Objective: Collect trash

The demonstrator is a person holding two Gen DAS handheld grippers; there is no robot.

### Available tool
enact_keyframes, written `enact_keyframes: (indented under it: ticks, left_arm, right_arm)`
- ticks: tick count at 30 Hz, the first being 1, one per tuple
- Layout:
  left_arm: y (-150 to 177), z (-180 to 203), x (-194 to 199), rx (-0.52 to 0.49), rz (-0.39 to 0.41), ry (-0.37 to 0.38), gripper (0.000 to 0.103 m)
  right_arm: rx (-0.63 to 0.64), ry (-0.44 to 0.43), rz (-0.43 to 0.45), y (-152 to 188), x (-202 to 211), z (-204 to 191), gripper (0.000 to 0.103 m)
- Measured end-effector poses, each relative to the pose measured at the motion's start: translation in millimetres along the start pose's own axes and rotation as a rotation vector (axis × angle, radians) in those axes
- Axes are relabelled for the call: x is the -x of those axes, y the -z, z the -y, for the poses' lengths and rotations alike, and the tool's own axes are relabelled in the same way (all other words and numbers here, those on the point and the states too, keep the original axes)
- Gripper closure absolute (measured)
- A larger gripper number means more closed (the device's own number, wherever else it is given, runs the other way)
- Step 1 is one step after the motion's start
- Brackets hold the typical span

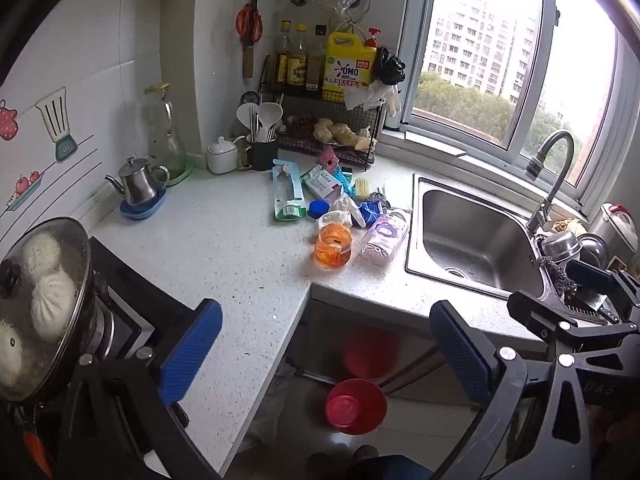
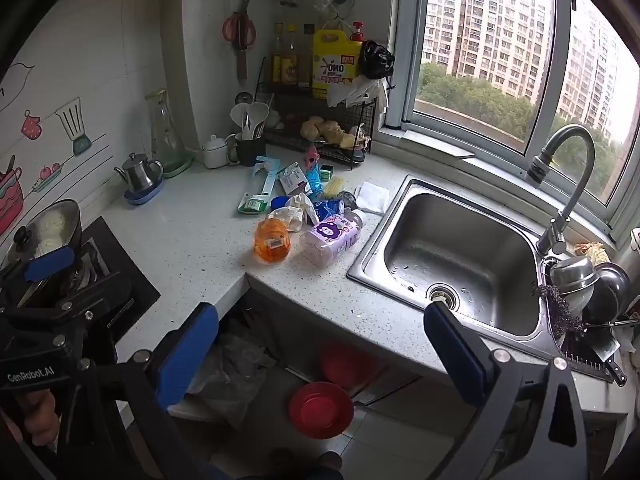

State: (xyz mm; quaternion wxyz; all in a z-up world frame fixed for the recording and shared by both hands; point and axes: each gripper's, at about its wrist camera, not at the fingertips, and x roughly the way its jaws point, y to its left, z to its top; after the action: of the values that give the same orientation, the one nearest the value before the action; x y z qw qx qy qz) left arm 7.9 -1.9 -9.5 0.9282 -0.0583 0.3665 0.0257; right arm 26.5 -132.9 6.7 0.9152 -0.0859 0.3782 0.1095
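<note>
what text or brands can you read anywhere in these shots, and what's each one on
"OMO": yellow jug on the rack.
"GenRobot.AI": body of the left claw, seen from the right wrist view.
"DAS": only part of a word, on the right claw body in the left wrist view.
Too small or blurred: labels on the oil bottles, purple bottle, orange jar, green-white box.

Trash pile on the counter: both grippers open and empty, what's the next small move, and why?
Probably ease the right gripper toward the purple bottle. It lies at the pile's near edge beside the orange container, nothing on top, and both grippers are well short of the pile.
</note>
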Motion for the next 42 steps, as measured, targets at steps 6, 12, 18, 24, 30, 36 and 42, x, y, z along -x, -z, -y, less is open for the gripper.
enact_keyframes:
  ticks: [6, 12, 18, 24, 30, 36, 42]
  left_arm:
    - [6.8, -3.5, 0.2, 0.007, -0.001, 0.007, 0.000]
    - [4.0, -3.7, -2.0, 0.000, -0.014, 0.021, 0.000]
    - [1.9, -1.1, -4.1, -0.005, -0.021, 0.019, 0.000]
    - [2.7, -0.5, -5.1, -0.005, -0.025, 0.021, 0.000]
    - [3.6, 4.0, -8.4, -0.025, -0.035, 0.017, 0.000]
    - [2.8, 4.3, -11.1, -0.021, -0.044, 0.024, 0.000]
    - [2.4, 6.4, -12.7, -0.026, -0.047, 0.024, 0.000]
  right_arm:
    - [-0.002, -0.005, -0.006, -0.1, -1.1, 0.1, 0.000]
    - [-0.003, -0.003, -0.005, 3.8, -1.3, -2.6, 0.000]
    - [0.002, -0.006, 0.007, 0.9, 1.0, -1.0, 0.000]
    - [-0.002, -0.008, 0.001, 2.4, -1.4, 1.2, 0.000]
    - [-0.005, -0.009, 0.000, 1.7, -1.3, 2.0, 0.000]
    - [-0.011, -0.010, -0.006, 0.6, -1.6, 3.4, 0.000]
    - [-0.014, -0.008, -0.010, 0.3, -2.9, 5.0, 0.000]
